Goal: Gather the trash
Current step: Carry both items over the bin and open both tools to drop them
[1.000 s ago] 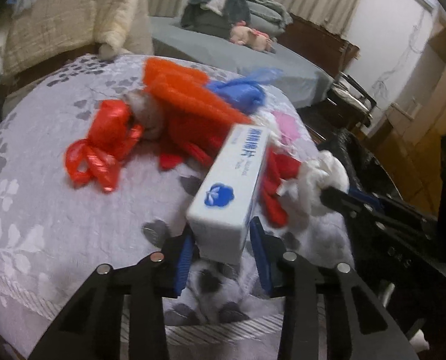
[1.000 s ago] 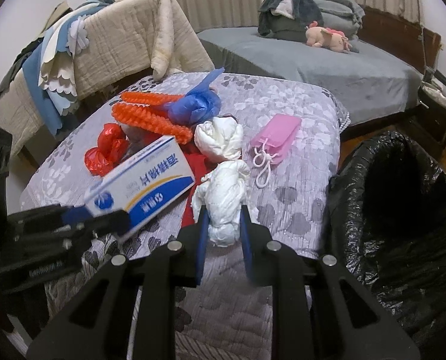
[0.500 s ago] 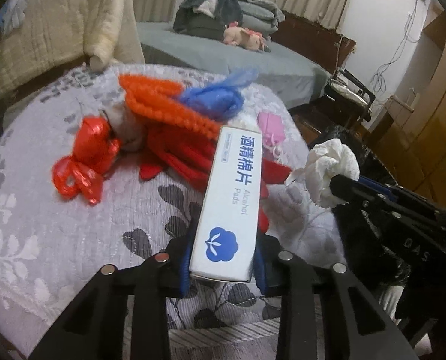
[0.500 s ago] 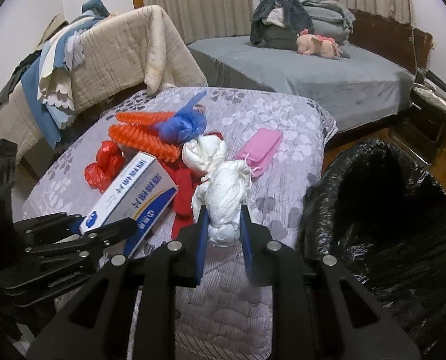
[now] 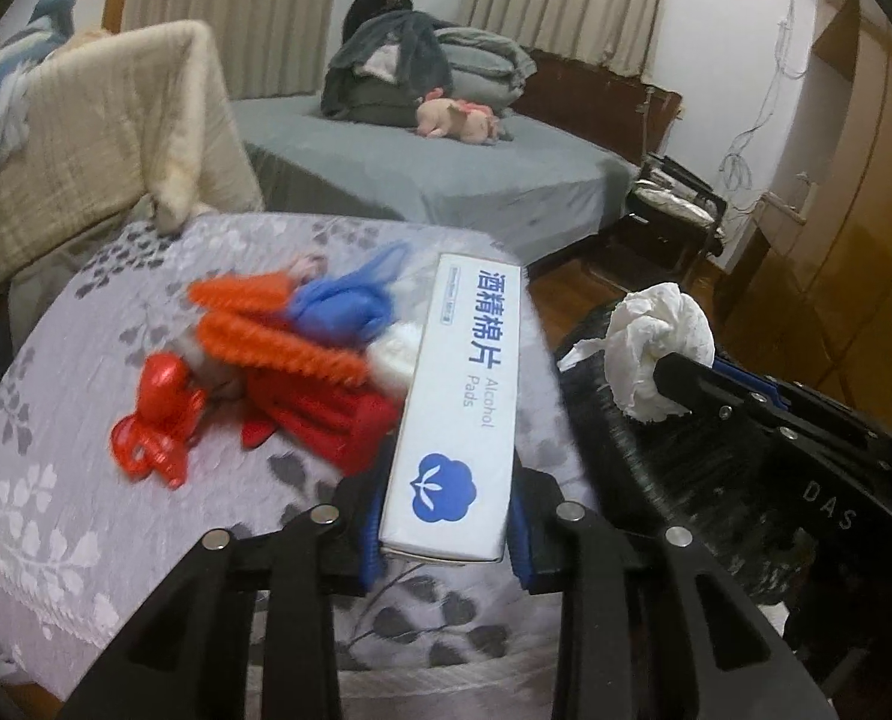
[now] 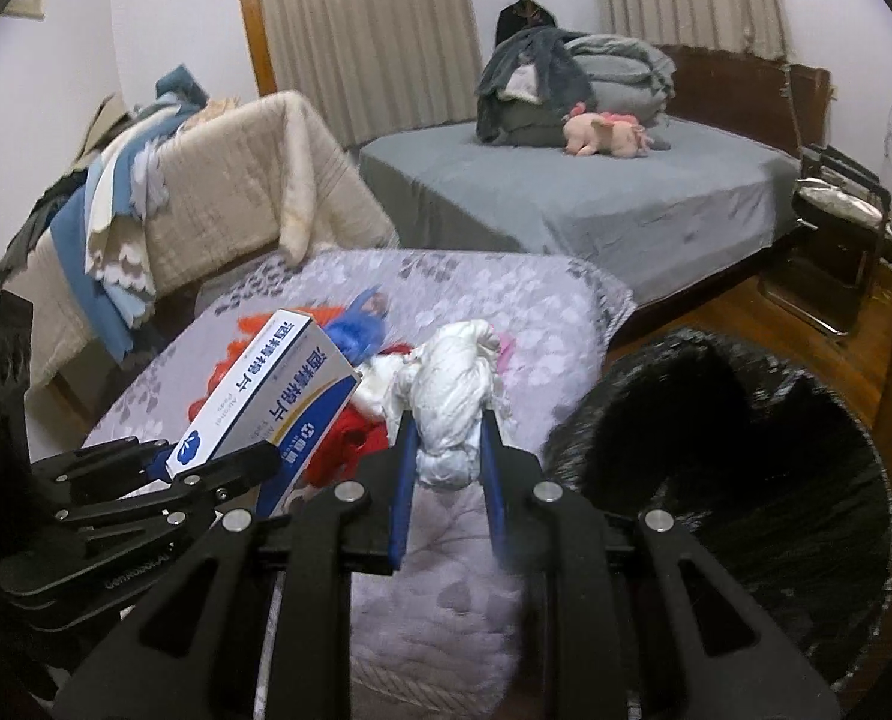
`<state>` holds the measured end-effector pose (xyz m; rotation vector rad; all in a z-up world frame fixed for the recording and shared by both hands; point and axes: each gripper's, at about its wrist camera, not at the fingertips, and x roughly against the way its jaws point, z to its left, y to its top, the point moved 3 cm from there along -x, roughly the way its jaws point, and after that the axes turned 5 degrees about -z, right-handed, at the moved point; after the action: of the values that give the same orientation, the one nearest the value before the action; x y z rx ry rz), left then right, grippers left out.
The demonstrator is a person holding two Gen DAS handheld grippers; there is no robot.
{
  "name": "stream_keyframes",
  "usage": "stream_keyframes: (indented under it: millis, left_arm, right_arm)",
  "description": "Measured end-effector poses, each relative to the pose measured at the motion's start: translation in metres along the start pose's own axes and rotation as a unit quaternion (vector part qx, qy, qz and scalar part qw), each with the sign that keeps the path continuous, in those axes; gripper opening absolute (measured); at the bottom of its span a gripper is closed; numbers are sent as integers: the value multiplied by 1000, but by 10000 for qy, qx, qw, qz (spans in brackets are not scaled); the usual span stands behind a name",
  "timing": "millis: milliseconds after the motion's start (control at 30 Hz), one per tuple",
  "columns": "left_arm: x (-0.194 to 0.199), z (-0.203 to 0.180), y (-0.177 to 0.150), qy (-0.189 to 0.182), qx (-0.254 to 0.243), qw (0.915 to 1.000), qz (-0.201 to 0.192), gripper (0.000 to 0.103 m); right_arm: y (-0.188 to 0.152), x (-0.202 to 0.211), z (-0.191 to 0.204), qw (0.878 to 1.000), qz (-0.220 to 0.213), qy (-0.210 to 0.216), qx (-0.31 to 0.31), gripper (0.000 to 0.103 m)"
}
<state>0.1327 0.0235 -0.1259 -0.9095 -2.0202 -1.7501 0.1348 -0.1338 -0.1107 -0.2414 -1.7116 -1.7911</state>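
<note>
- Far left: a beige quilt (image 5: pixel 116 138) draped over a rail, its lower edge close to the back corner of the grey floral-covered table (image 5: pixel 44 420); little free room on that side.
- Table, left half: a crumpled red plastic bag (image 5: pixel 158 420) sits apart from the front edge, with bare cloth around it on the left and front.
- Table, middle: orange ruffled pieces (image 5: pixel 278 348), a knotted blue bag (image 5: pixel 344 306) and red wrapping (image 5: pixel 332 420) lie heaped together, touching one another.
- Left tongs (image 5: pixel 446 528): clamped on the near end of the white alcohol pads box (image 5: pixel 463 396), blue pads pressed to both long sides. The jaws have just been closing on it. The box is lifted clear of the cloth and tilts away over the heap.
- Right tongs (image 6: pixel 446 462): pinched on a wad of white tissue (image 6: pixel 451 402), which bulges above the pads; wad held in the air over the table's right edge.
- From the right wrist view, a pink item shows just behind the wad, mostly hidden.
- Right of the table edge: a black-lined trash bin (image 6: pixel 745 480), mouth wide and open, just beside the table.
- Behind: a grey bed (image 6: pixel 595 204) with folded bedding and a pink plush toy (image 6: pixel 607 132); a strip of wood floor (image 6: pixel 745 306) runs between bed and bin.
</note>
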Motion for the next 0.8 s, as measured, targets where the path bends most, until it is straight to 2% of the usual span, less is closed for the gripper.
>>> stream_keyframes:
  millis: [167,333,600,800]
  left_arm:
    - [-6,-27,13,-176,-190,9997,-34,32]
    - [-19,-65,19,-479,-403,9980,35,32]
    - [-51,-133,20,-1054,-781,9911,216,32]
    - [-72,-175,11,-1432,-956,9844,374,32]
  right_arm:
    - [8,21,-31,9994,-201,-188,-205,20]
    - [7,40,-68,9971,-336,-585,-340,20]
    - [-18,61,-135,9894,-208,-1285,-636,20]
    - [-35,65,-166,9832,-103,-1633,-814,21]
